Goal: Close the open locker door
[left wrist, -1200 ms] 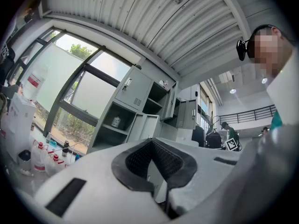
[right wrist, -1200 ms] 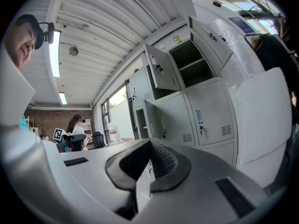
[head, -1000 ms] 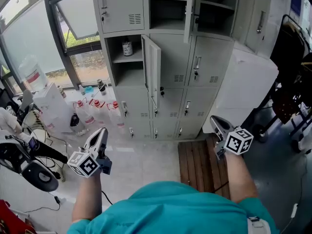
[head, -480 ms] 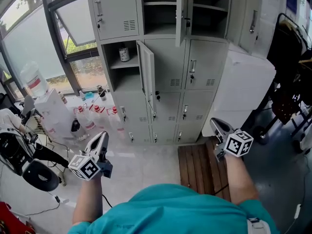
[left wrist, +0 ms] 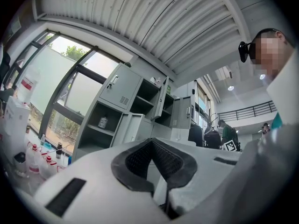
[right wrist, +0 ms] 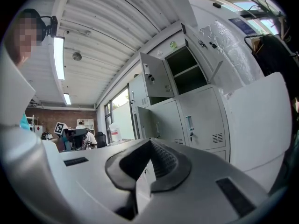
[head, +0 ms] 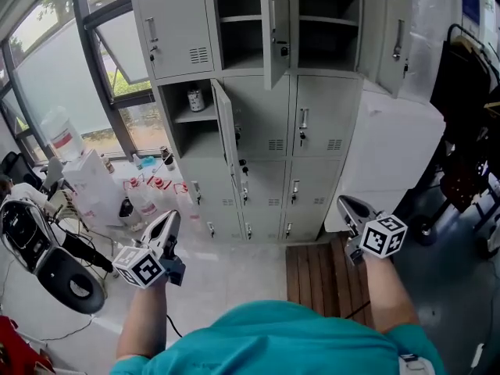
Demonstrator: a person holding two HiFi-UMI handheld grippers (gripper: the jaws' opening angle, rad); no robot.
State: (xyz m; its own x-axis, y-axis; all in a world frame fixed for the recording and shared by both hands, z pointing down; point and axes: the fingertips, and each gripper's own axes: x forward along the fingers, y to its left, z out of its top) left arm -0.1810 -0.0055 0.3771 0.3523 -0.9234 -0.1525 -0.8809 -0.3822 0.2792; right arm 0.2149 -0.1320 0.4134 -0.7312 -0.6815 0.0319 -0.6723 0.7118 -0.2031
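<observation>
Pale grey metal locker door (head: 225, 135) in the middle row is wide open, swung straight out from the cabinet front so you mostly see it edge-on. It's hinged on the right of its compartment (head: 187, 131). A second grey upper door (head: 275, 30) in the top row hangs open too.

The lockers (head: 312, 131) are fronted by bare floor (head: 226, 260), hemmed by bottles (head: 144, 190) at left, a wooden pallet (head: 316, 268) at right and an outswung locker door (head: 226, 143).

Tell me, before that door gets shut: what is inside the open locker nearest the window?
One small container stands on its shelf; below the shelf nothing shows. The swung-out door covers the compartment's right edge.
</observation>
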